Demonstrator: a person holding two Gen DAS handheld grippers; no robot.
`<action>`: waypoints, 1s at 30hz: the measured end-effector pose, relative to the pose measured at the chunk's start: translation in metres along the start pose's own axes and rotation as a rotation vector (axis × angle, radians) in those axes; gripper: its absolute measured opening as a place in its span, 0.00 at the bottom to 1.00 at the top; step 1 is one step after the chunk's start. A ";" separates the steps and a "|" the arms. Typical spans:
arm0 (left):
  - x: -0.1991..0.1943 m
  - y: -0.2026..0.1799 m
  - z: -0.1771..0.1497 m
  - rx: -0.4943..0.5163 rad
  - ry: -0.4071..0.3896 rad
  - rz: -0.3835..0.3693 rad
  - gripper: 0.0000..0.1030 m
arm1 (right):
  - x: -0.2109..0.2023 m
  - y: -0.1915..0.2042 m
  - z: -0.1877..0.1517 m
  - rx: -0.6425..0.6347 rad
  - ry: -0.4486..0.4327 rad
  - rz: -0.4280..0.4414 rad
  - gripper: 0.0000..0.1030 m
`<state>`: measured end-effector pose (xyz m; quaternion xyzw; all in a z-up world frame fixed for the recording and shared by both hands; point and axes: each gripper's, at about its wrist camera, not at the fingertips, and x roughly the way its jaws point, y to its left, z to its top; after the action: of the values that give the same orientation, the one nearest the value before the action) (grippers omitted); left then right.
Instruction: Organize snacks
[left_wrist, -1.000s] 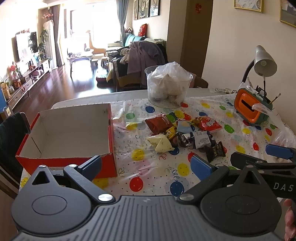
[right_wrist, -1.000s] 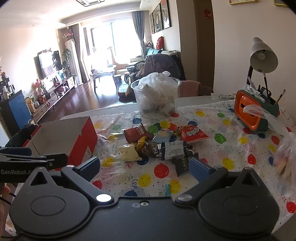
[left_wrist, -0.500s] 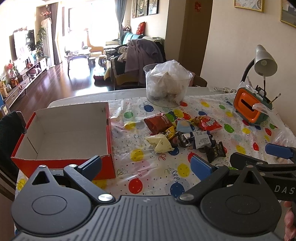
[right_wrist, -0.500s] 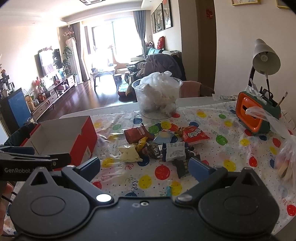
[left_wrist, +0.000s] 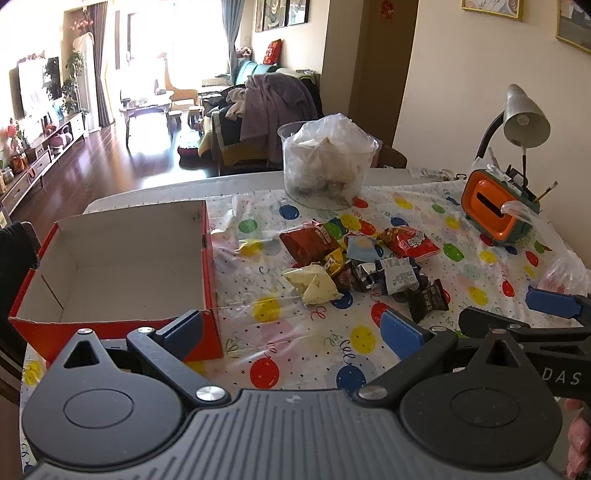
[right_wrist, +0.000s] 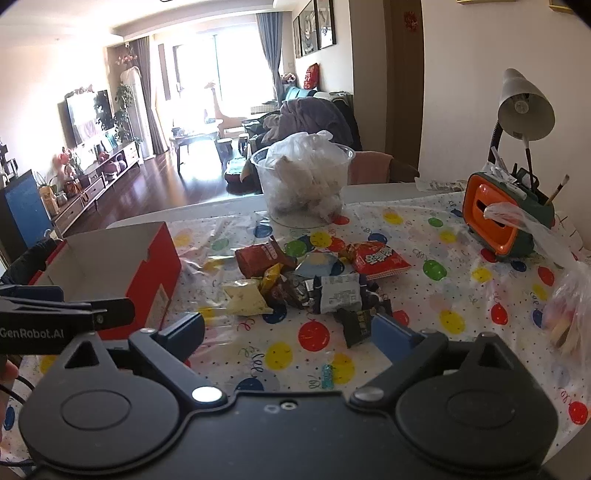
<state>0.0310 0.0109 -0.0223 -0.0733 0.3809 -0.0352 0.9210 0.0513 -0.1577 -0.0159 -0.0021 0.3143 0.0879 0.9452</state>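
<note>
Now both tongs tilt down over snack pile: left tongs apart, empty; right tongs closing, empty.

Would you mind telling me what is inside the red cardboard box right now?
The red cardboard box shows only its bare pale floor and inner walls; no snack lies in it. The strip just behind its near wall is hidden in both views.

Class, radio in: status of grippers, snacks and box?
Left gripper open, empty. Right gripper jaws closing, nothing between. Snack pile loose on tablecloth; red box empty. Nothing blocking.
</note>
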 end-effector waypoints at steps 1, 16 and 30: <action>0.002 0.000 0.000 0.010 0.000 0.010 1.00 | 0.002 -0.001 0.000 -0.004 0.001 -0.001 0.94; 0.060 -0.022 0.019 0.050 0.058 0.038 1.00 | 0.062 -0.045 -0.006 -0.043 0.116 0.011 0.90; 0.166 -0.024 0.050 -0.010 0.218 0.090 0.97 | 0.131 -0.054 -0.037 -0.099 0.333 0.096 0.67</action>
<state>0.1837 -0.0272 -0.0985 -0.0563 0.4818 0.0005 0.8745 0.1414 -0.1916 -0.1266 -0.0481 0.4618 0.1465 0.8735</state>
